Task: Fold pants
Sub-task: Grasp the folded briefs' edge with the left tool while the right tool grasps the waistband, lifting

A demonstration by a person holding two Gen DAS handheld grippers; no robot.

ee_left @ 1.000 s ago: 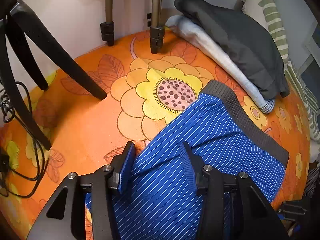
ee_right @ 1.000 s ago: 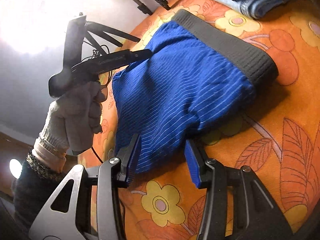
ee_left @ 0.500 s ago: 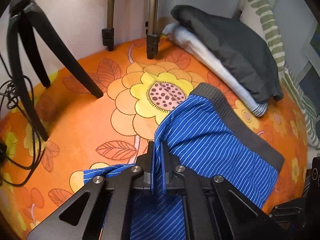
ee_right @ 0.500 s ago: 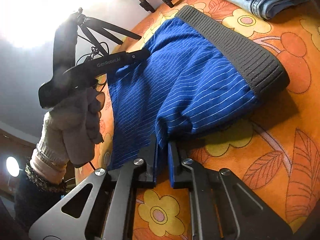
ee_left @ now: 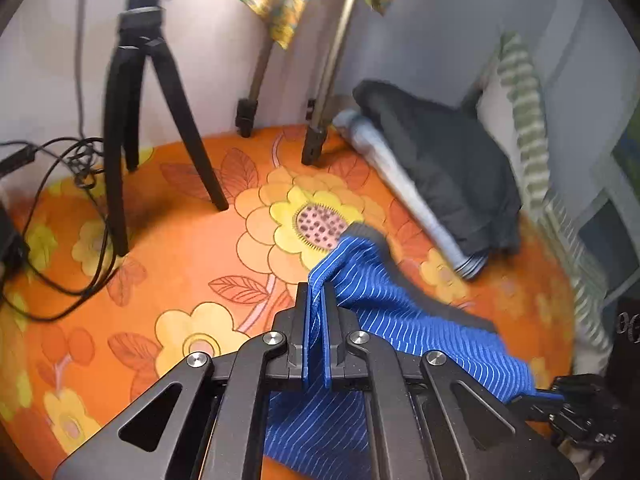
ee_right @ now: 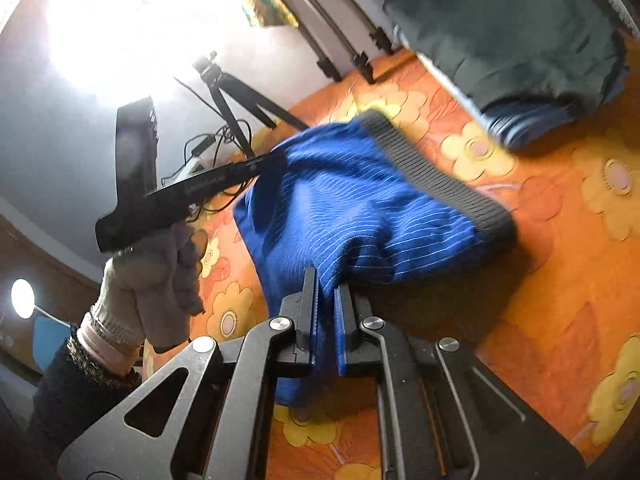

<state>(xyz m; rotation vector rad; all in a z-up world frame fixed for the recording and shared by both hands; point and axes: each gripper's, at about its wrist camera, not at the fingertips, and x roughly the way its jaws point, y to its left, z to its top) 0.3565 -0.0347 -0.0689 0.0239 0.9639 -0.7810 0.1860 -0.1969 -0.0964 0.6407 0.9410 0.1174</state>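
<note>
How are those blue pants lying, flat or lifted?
Partly lifted: the blue pants hang bunched from both shut grippers, waistband end still on the bedspread.

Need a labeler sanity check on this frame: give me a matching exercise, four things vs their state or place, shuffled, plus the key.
Things:
1. blue striped pants
2. dark folded garment
3. black tripod
4. left gripper

States or places:
A. stands on the orange floral cover near the wall
B. shut on blue fabric
C. pinched at two spots, grey waistband resting on the cover
D. lies on top of a light garment, beside the striped pillow

Pairs: 1-C, 2-D, 3-A, 4-B
</note>
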